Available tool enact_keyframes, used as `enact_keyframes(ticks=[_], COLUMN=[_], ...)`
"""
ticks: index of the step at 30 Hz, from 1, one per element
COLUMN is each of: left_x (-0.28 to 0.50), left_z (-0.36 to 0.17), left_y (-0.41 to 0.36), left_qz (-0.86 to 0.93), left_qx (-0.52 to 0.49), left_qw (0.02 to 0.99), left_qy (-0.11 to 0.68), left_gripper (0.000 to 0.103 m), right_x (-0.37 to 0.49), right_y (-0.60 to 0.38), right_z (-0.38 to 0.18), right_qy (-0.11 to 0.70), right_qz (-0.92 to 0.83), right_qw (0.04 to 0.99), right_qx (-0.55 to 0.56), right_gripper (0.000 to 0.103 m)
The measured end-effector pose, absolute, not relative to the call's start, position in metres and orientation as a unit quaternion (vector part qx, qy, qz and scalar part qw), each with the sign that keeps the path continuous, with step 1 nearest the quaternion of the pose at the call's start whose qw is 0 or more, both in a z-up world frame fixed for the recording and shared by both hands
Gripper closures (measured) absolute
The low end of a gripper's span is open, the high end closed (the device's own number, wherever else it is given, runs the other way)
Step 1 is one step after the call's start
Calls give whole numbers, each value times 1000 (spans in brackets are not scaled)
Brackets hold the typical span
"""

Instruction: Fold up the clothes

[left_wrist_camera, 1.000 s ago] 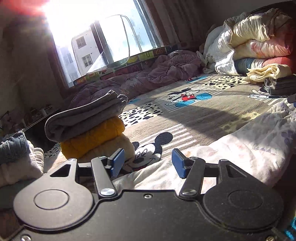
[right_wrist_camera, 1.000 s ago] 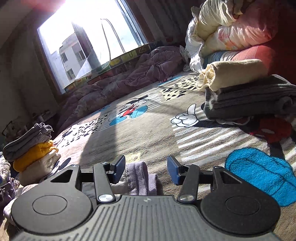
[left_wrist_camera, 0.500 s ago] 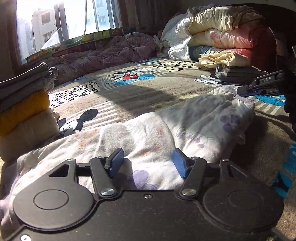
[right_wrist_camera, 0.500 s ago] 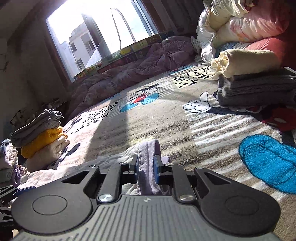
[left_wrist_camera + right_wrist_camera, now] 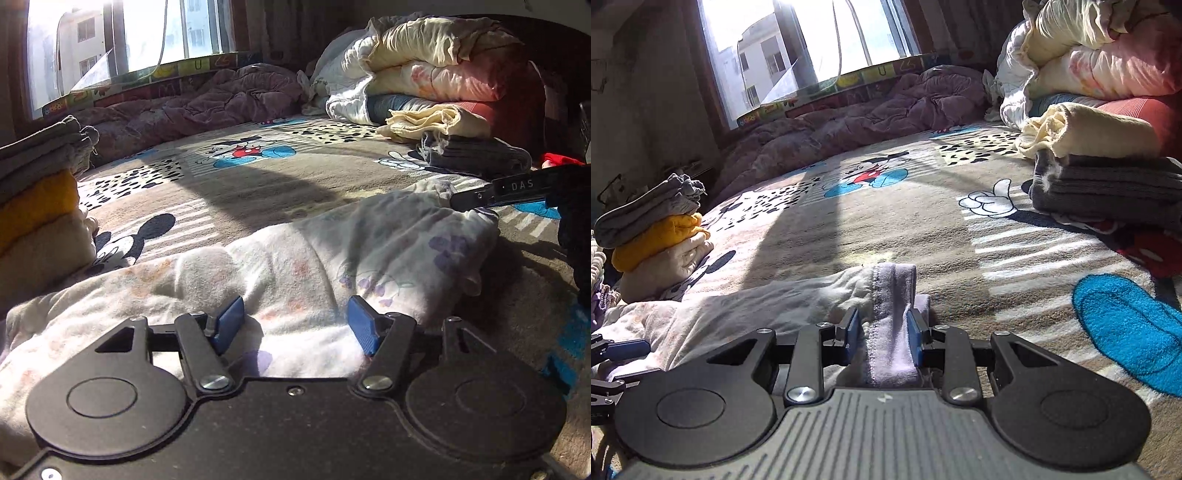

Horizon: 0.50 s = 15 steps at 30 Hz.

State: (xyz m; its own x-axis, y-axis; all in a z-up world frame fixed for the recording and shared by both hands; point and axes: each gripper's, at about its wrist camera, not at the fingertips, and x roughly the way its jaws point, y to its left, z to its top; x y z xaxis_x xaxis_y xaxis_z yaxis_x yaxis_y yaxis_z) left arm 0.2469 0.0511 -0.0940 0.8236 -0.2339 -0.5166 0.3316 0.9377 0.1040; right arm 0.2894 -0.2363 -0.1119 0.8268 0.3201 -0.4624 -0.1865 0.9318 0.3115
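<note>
A white floral garment (image 5: 303, 266) with a lilac hem lies crumpled across the Mickey Mouse blanket (image 5: 229, 184). My left gripper (image 5: 295, 325) is open, its blue pads over the garment's near edge with cloth between them. My right gripper (image 5: 881, 332) is shut on the garment's lilac hem (image 5: 892, 317). The right gripper also shows in the left wrist view (image 5: 476, 197) at the garment's far right end. The left gripper's fingertips (image 5: 628, 349) show at the left edge of the right wrist view.
A folded stack of grey, yellow and cream clothes (image 5: 653, 236) stands at the left. A folded cream and dark grey pile (image 5: 1108, 173) sits at the right, with bundled quilts (image 5: 424, 66) behind. A purple blanket (image 5: 871, 114) lies under the window.
My right gripper closed on the lilac hem and still holds it. My left gripper swung right from the folded stack to the garment and sits lower over it, still open.
</note>
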Motion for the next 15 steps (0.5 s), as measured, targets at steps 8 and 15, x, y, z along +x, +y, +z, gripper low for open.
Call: enact_keyframes(ticks=[8, 15], left_x=[257, 248], left_z=[-95, -79], left_y=[32, 55], left_qz=[-158, -132], left_qx=[94, 65], left_qw=[950, 958], left_qy=[252, 246], left_gripper=[42, 41], right_x=[285, 285], right_y=[-256, -239], right_z=[-105, -104], right_qy=[245, 247], right_qz=[94, 113], right_qw=[954, 953], right_qx=[145, 132], right_gripper=[98, 17])
